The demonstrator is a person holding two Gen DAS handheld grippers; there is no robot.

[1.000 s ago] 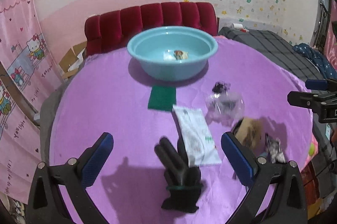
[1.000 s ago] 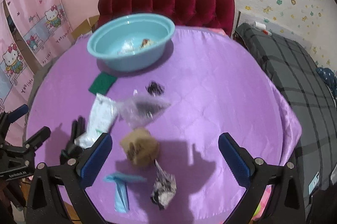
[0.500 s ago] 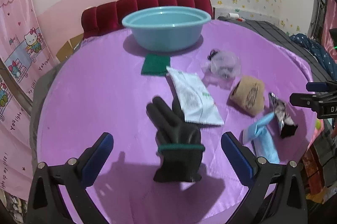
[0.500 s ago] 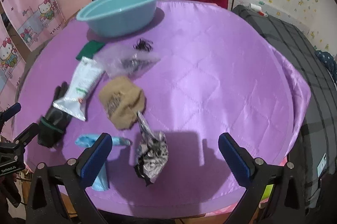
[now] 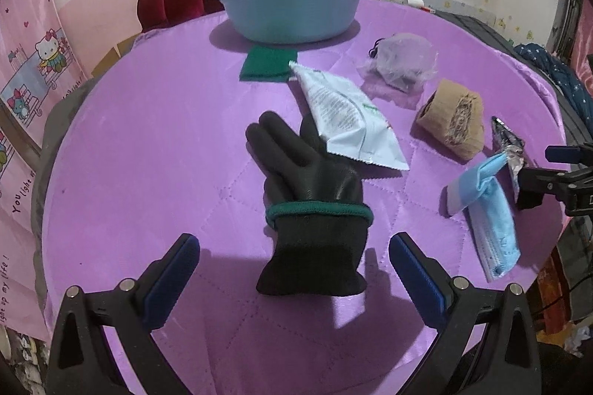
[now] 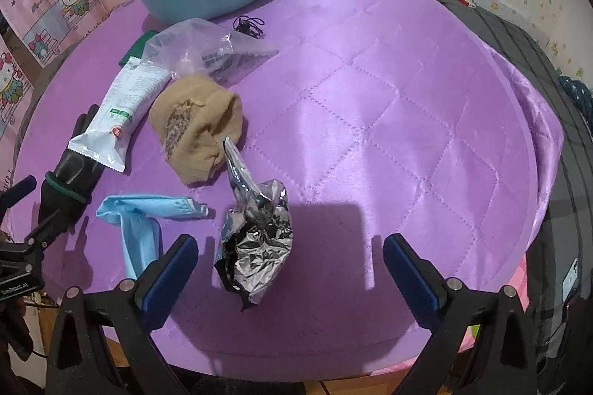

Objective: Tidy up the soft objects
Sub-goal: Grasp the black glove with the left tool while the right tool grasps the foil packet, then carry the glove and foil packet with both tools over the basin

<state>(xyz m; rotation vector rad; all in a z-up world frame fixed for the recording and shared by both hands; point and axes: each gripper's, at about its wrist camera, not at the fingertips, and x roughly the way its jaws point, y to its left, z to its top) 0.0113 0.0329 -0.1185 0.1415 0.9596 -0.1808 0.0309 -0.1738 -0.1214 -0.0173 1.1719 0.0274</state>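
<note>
**Glove lies between wide-open left tongs**

Glove, black with a green band at the cuff, lies flat on the purple tabletop, cuff toward the left tongs. Those tongs stand spread wide, a blue pad on either side of the cuff, touching nothing and holding nothing. The right tongs are equally wide and empty, with the crumpled foil bag lying just ahead between the pads, nearer the left one.

Compared with half a second ago, both tongs have come lower and closer: the glove now fills more of the left view, and the foil bag has slid in between the right pads. Nothing on the tabletop itself has shifted.

Taking the glove as landmark: a white packet overlaps its fingers; beyond that lie a green cloth and the blue basin at the far side. Right of the glove are a clear plastic bag, a tan knitted piece and a blue face mask.

Only the right view shows the bare half of the tabletop and a small black tangle by the basin. Each view catches the other tongs at its edge.
</note>
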